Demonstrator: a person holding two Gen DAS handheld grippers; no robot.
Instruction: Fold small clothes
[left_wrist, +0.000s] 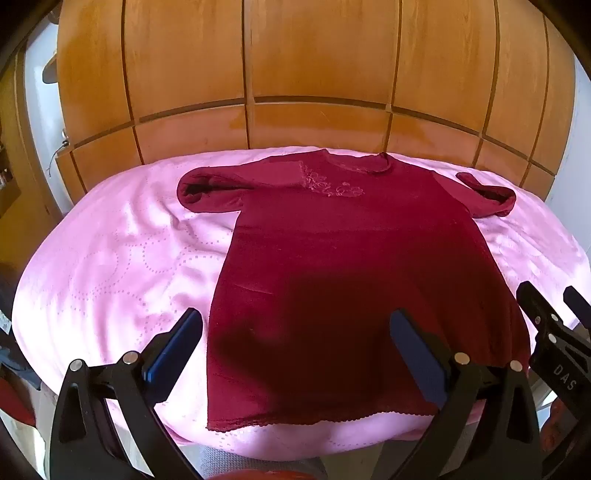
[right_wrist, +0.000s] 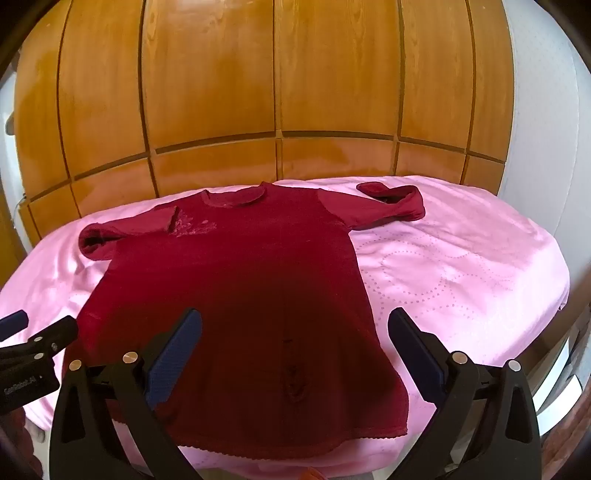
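Note:
A dark red short-sleeved top (left_wrist: 332, 266) lies flat and spread out on a pink cloth (left_wrist: 110, 258), neck at the far side, scalloped hem near me. It also shows in the right wrist view (right_wrist: 240, 295). My left gripper (left_wrist: 295, 332) is open and empty, hovering above the hem's left part. My right gripper (right_wrist: 295, 332) is open and empty above the hem's right part. The right gripper also shows at the right edge of the left wrist view (left_wrist: 550, 306). The left gripper shows at the left edge of the right wrist view (right_wrist: 40, 325).
The pink cloth (right_wrist: 461, 277) covers a rounded table. Wooden cupboard doors (left_wrist: 314, 74) stand right behind it. A white wall (right_wrist: 535, 110) is at the right. The table's near edge lies just below the hem.

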